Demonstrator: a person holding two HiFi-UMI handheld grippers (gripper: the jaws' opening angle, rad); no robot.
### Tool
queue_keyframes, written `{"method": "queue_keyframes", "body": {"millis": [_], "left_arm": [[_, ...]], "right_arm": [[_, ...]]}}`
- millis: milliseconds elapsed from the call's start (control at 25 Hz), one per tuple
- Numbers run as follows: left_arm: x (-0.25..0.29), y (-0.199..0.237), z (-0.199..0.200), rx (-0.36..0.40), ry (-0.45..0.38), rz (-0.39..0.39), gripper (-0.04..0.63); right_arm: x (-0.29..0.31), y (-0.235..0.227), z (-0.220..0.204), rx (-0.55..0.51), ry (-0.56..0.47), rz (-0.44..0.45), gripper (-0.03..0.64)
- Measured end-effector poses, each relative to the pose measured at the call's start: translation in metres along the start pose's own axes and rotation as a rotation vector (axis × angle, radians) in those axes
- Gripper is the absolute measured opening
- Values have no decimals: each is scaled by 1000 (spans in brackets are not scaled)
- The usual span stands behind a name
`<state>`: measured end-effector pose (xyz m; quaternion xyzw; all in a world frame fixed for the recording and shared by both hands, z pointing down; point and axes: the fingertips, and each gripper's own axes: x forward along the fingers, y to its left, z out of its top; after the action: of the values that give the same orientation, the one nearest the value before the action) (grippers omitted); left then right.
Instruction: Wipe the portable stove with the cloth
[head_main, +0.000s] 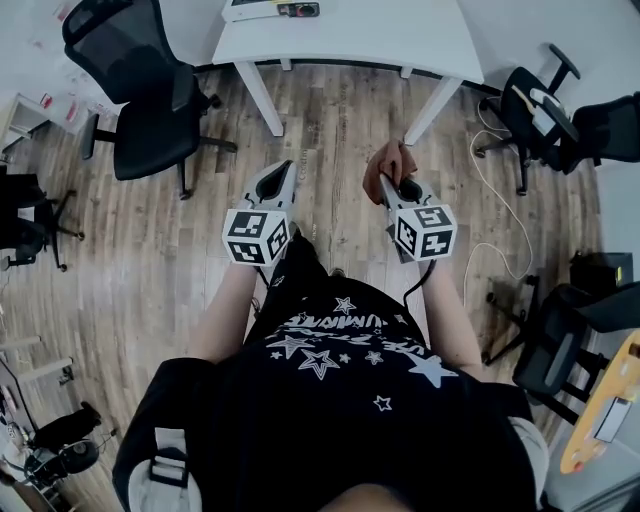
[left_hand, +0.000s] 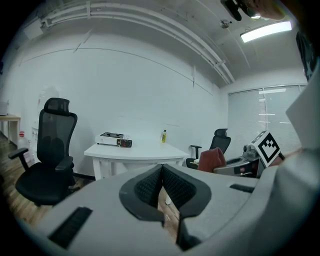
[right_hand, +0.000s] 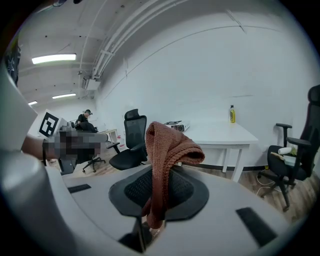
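The portable stove (left_hand: 113, 139) sits on a white table (left_hand: 145, 151) across the room; it also shows in the right gripper view as a stove (right_hand: 176, 125) and at the head view's top edge as a stove (head_main: 272, 8). A reddish-brown knitted cloth (right_hand: 166, 150) stands up from my right gripper (right_hand: 158, 174), which is shut on it. In the head view that cloth (head_main: 388, 163) bunches at the right gripper (head_main: 393, 186) tip. My left gripper (left_hand: 162, 169) is shut with nothing in it. Both grippers hover over the wooden floor in front of my body, well short of the table.
A yellow bottle (left_hand: 163, 136) stands on the table behind the stove. A black office chair (head_main: 140, 90) is left of the table, another chair (head_main: 535, 110) to its right. A white cable (head_main: 498, 205) lies on the floor at the right. A person (right_hand: 86, 120) sits far off.
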<state>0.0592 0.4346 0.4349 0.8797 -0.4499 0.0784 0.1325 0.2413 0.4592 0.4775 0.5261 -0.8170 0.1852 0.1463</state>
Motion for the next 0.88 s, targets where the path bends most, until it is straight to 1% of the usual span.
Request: {"method": "queue_keyframes", "body": {"millis": [240, 520, 880], "left_arm": [[16, 27, -4, -32, 5, 28, 8], [61, 71, 7, -55, -9, 36, 8], [141, 143, 40, -57, 7, -8, 8]], "right_arm": [[27, 0, -3, -6, 46, -2, 55], [72, -25, 19, -2, 56, -23, 55], [163, -57, 63, 39, 73, -58, 55]]}}
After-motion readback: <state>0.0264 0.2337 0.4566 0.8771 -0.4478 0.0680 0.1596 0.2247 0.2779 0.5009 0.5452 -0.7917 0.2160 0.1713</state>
